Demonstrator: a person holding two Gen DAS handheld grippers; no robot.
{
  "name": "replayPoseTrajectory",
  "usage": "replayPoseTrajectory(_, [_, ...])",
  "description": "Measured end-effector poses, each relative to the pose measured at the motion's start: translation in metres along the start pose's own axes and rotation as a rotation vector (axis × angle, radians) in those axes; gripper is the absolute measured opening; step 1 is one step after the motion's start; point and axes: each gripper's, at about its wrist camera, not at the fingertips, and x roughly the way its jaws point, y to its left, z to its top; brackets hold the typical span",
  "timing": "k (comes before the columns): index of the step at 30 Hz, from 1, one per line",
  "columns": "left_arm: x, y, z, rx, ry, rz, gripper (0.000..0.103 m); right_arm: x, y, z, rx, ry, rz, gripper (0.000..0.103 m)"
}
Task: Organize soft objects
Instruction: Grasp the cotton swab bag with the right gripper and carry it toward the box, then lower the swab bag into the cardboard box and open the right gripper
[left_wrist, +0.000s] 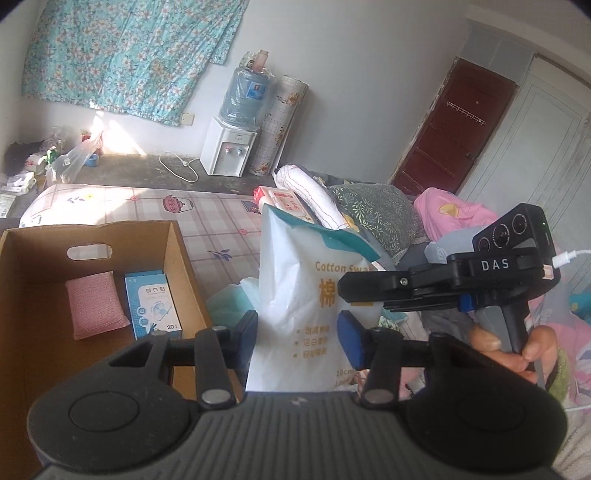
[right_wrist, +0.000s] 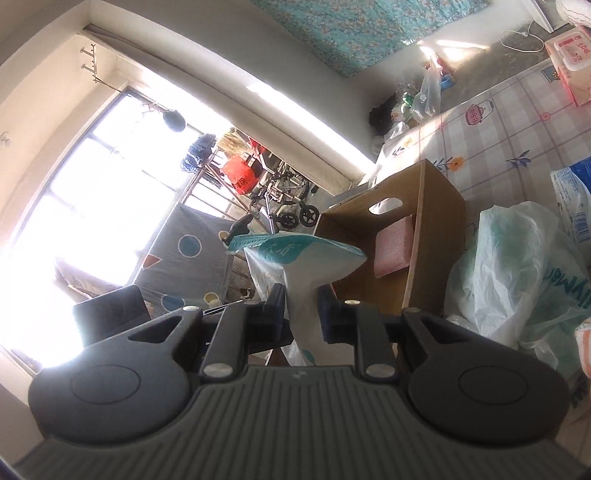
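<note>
The cotton swab bag (left_wrist: 295, 295) hangs upright above the bed (left_wrist: 147, 206), just right of the cardboard box (left_wrist: 33, 295) that holds a pink sponge (left_wrist: 96, 310) and a blue plaster box (left_wrist: 151, 302). The left gripper (left_wrist: 299, 334) has its fingers apart on either side of the bag's lower part. The right gripper (right_wrist: 303, 314) has its fingers clamped on the bag.

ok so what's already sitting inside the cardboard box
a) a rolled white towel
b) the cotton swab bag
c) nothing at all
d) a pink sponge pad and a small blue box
d, the left wrist view shows a pink sponge pad and a small blue box lying on the floor of the cardboard box, while the cotton swab bag is outside it, pinched in the right claw.
</note>
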Motion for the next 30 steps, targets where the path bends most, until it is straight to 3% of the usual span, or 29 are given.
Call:
replayPoseTrajectory(7, [-0.04, 0.055, -0.008, -0.133, -0.054, 0.122, 0.049, 0.083, 0.034, 0.011, -0.011, 0.125, 0.028, 0.018])
replayPoseTrajectory(13, [-0.044, 0.113, -0.004, -0.269, -0.064, 0.229, 0.049, 0.167, 0.034, 0.031, 0.038, 0.219, 0.011, 0.018])
replayPoseTrajectory(19, [-0.035, 0.168, 0.003, -0.355, -0.094, 0.358, 0.048, 0.261, 0.002, 0.055, 0.11, 0.285, -0.095, 0.018])
replayPoseTrajectory(30, [-0.036, 0.197, -0.008, -0.366, -0.08, 0.374, 0.048, 0.391, -0.077, 0.066, 0.251, 0.334, -0.281, 0.018])
